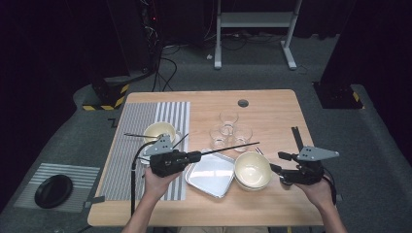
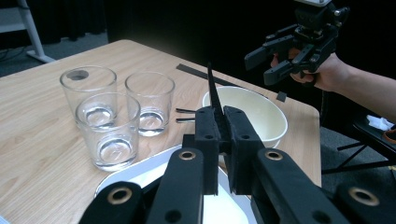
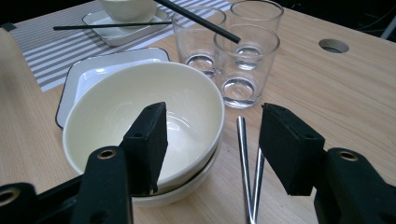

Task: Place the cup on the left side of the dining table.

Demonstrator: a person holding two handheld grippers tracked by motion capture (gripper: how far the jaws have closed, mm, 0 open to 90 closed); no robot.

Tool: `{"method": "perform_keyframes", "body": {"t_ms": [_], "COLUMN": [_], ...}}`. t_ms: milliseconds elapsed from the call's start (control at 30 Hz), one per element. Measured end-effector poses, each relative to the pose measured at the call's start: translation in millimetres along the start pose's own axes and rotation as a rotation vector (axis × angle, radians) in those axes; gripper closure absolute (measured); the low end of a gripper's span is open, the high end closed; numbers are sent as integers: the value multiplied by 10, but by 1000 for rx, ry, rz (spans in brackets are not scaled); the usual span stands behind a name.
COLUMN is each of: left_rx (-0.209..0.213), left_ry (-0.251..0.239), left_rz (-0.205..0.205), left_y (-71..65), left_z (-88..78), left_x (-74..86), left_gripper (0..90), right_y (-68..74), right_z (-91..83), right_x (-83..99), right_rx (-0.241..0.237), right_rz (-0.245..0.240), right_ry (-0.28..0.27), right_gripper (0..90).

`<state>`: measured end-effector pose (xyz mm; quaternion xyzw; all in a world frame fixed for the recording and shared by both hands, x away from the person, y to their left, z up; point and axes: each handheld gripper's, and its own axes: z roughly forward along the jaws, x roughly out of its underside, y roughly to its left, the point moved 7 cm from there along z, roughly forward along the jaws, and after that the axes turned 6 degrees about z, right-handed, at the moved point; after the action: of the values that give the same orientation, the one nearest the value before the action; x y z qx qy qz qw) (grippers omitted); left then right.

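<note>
My left gripper (image 1: pixel 197 156) (image 2: pixel 222 116) is shut on a thin black chopstick (image 1: pixel 228 149) (image 2: pixel 212 91). The stick juts to the right over a white tray (image 1: pixel 206 180) toward three empty glasses (image 1: pixel 228 131) (image 2: pixel 114 135). Its tip (image 3: pixel 201 18) hangs in front of the glasses (image 3: pixel 245 60). Two stacked cream bowls (image 1: pixel 252 170) (image 3: pixel 135 107) (image 2: pixel 252 112) sit right of the tray. My right gripper (image 1: pixel 278 161) (image 3: pixel 213 112) (image 2: pixel 259 65) is open beside the bowls, one pad over the rim. A pair of metal chopsticks (image 3: pixel 245 158) (image 2: pixel 184 114) lies on the table between its jaws.
A striped placemat (image 1: pixel 128 145) covers the table's left side. On it a small tray (image 3: pixel 100 21) carries another cream bowl (image 1: pixel 159 131) and a second black chopstick (image 3: pixel 112 25). A round hole (image 1: pixel 243 103) is near the far edge. A black strip (image 1: pixel 296 136) lies at the right.
</note>
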<state>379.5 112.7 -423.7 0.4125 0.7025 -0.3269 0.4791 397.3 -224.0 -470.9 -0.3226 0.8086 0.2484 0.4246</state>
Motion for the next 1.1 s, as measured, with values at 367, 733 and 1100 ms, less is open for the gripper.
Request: {"method": "perform_keyframes", "body": {"t_ms": [367,733,1100], "left_rx": [-38,-62,-100], "left_ry": [-10,-24,-27], "left_rz": [-14,-31,-34], "left_y": [50,85,124], "left_z": [-78,-146,-216], "left_x": [11,37,55], "left_gripper": [847,847,846], "right_y": [-97,-226,-385], "right_z": [-11,10,84], "right_x": [110,262,483], "right_rx": [42,110,204], "right_rz": [46,119,179], "right_ry": [-12,-15,12], "right_gripper": [418,422,435]}}
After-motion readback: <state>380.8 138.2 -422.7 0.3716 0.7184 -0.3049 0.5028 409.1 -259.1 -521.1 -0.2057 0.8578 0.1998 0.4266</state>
